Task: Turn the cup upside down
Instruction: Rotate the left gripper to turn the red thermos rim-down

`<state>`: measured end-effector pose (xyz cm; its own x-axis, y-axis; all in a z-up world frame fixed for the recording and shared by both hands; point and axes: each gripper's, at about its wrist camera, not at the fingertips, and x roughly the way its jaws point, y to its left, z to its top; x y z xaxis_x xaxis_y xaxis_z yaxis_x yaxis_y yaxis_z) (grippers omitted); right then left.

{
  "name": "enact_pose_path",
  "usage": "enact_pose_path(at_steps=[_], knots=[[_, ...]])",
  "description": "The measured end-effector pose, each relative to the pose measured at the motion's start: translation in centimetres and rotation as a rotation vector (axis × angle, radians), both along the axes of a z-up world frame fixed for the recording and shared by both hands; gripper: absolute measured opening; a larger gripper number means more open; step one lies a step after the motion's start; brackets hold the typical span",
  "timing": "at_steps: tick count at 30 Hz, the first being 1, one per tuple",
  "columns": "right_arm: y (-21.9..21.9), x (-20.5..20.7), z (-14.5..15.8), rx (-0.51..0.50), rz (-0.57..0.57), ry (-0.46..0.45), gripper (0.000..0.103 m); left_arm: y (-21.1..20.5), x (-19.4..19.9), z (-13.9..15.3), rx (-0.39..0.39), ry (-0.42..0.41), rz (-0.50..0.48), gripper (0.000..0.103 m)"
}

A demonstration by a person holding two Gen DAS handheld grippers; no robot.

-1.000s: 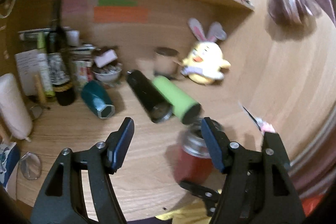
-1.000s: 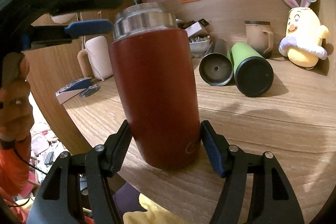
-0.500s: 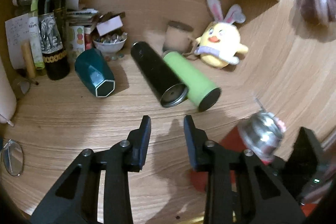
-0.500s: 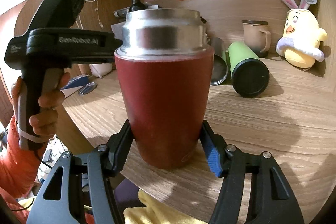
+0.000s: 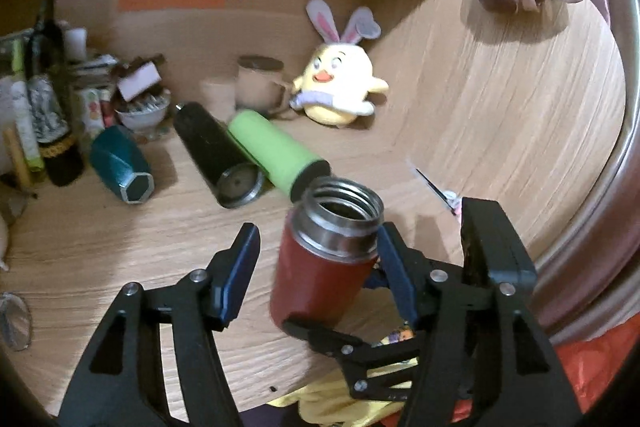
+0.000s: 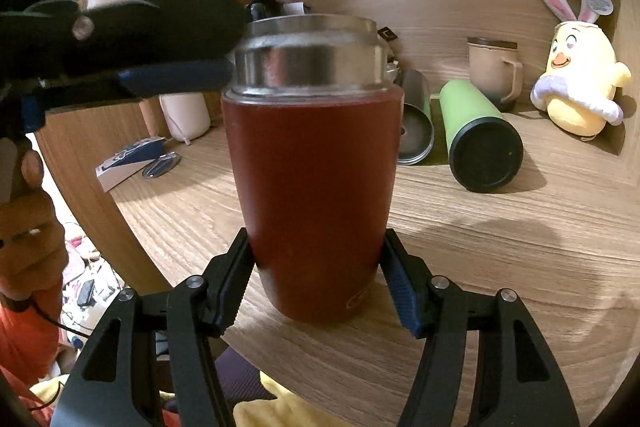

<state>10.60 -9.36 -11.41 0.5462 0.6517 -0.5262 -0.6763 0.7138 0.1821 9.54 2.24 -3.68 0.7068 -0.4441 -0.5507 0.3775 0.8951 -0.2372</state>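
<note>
The right gripper (image 6: pixel 316 291) clamps the red cup (image 6: pixel 316 163) low; left gripper (image 5: pixel 316 275) jaws gape around its rim at 12 o'clock — inverted, it could slip out.

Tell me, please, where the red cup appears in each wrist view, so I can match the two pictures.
Left wrist: the red cup sits low and centre-right, mouth up, between the open left tool's fingers.
Right wrist: the cup fills the centre, upright, gripped near its base by the right tool.
Shared landmark: the green bottle lying on the desk behind it.
</note>
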Motion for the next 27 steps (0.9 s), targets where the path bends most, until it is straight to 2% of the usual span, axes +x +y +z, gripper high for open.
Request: enact_pose_path(at_steps=[4, 9, 14, 22, 27], knots=[[-0.3, 0.3, 0.0, 0.018, 0.006, 0.018, 0.059, -0.6, 1.1, -0.5, -0.014, 0.034, -0.034, 0.063], [-0.2, 0.3, 0.0, 0.019, 0.000, 0.017, 0.059, 0.0, 2.2, -0.6, -0.043, 0.052, -0.029, 0.063], [-0.2, -0.3, 0.2, 0.018, 0.007, -0.008, 0.059, 0.8, 3.2, -1.6, -0.044, 0.084, 0.007, 0.062], [-0.3, -0.3, 0.3, 0.014, 0.013, -0.015, 0.059, 2.3, 4.0, -2.4, -0.125, 0.111, 0.016, 0.063], [-0.2, -0.5, 0.5, 0.006, 0.017, -0.021, 0.059, 3.6, 4.8, -3.1, -0.132, 0.125, 0.065, 0.065]])
